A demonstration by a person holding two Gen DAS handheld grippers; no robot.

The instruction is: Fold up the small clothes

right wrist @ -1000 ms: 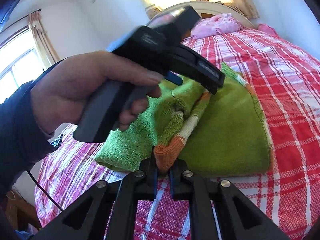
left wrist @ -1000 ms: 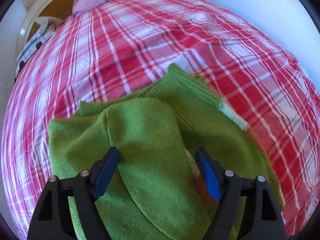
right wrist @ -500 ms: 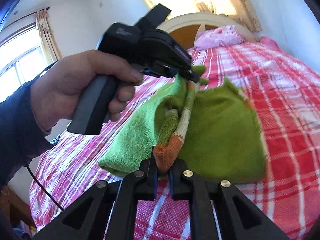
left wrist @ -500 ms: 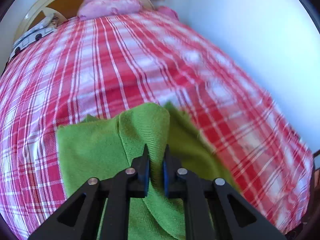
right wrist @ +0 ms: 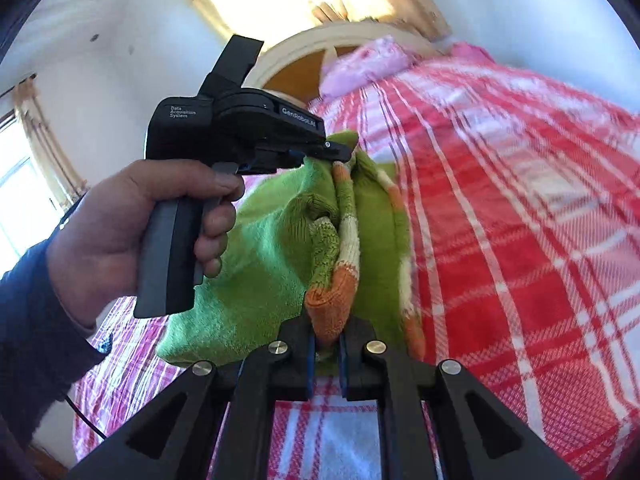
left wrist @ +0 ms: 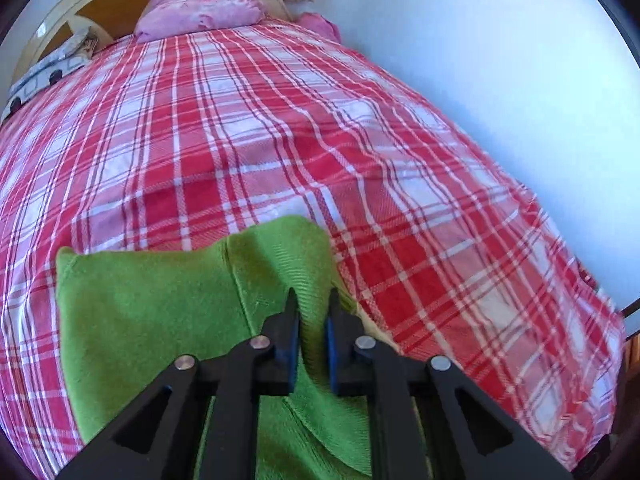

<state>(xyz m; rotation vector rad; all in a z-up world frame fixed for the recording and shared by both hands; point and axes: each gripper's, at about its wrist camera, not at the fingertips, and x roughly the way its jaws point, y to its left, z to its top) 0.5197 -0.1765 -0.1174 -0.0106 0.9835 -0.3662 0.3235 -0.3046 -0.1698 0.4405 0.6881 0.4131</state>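
Note:
A small green knit sweater (left wrist: pixel 160 316) with orange and cream striped trim lies partly folded on the plaid bed. My left gripper (left wrist: pixel 312 312) is shut on a raised green fold of it. In the right wrist view the sweater (right wrist: pixel 256 248) hangs lifted between both grippers. My right gripper (right wrist: pixel 326 332) is shut on its orange cuff (right wrist: pixel 330 308). The left gripper (right wrist: pixel 336 154), held in a hand, pinches the sweater's upper edge.
The red and white plaid bedspread (left wrist: pixel 280 128) covers the bed. A pink pillow (left wrist: pixel 200 4) and a cream headboard (left wrist: pixel 52 20) are at the far end. A white wall (left wrist: pixel 500 60) runs along the right side. A window with curtains (right wrist: pixel 24 184) is at the left.
My left gripper closed from open onto the green fold and lifted it. My right gripper stayed shut on the orange cuff and rose, so the sweater now hangs up off the bed.

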